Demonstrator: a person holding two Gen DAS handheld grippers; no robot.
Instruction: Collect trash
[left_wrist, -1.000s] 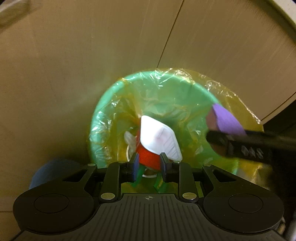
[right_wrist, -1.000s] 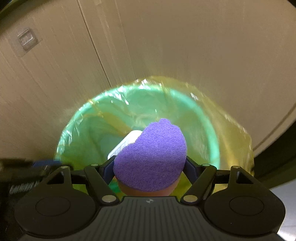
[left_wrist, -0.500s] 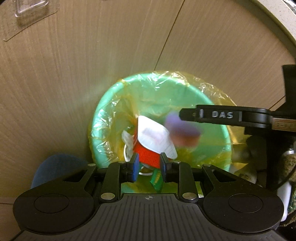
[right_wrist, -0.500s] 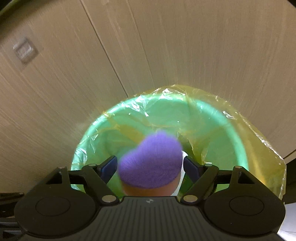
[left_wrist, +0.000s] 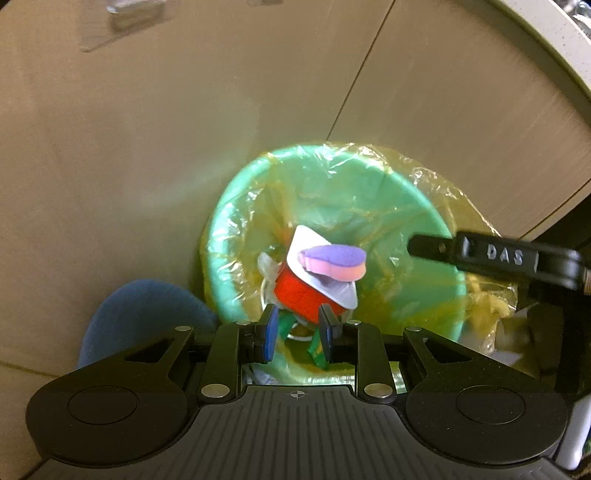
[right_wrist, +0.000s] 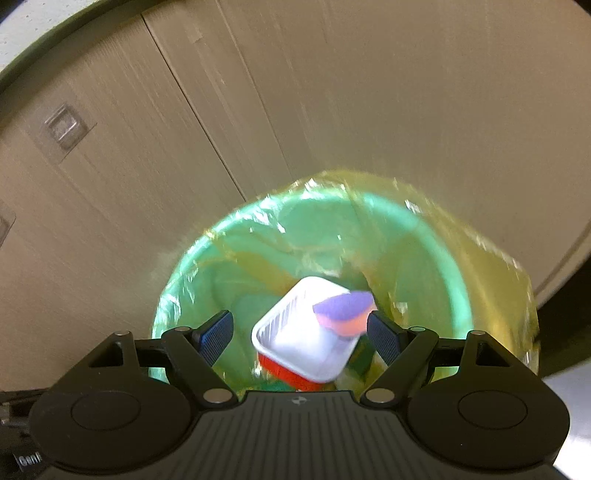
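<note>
Blue shape: left of the green bin (left_wrist: 236, 258) in the left wrist view we see a rounded blue thing (left_wrist: 140, 317) low on the floor; we cannot tell what it is.
Left tongs (left_wrist: 297, 326): we read them as clenched on a red tub (left_wrist: 299, 299) with a white peeled-back lid (left_wrist: 321, 280), held above the bin's mouth; the pads sit against the tub's lower sides.
Red tub handling: we judge it light, thin-walled and a little slick, easy to dent, so the stiffer rim or base is the better hold.
Sponge (right_wrist: 345, 314): a purple-topped, orange-bottomed sponge lies on the white lid, over the bin's centre, free of either pair of tongs.
Sponge handling: we judge it soft, very light and springy, with a grippy scrub face; a hold across its narrow sides suits it.
Bin: the green bin, lined with a yellow bag (right_wrist: 491, 266), stands against wooden cabinet panels (right_wrist: 332, 92).
Right tongs (right_wrist: 300, 330): released, standing wide with nothing pressed; their jaws have just been opening, and the sponge is just past the right pad.
Change: a second ago the sponge filled the right tongs; half a second ago it was dropping free, and now it rests on the tub's lid. The right tongs show farther right of the bin's centre than before.
</note>
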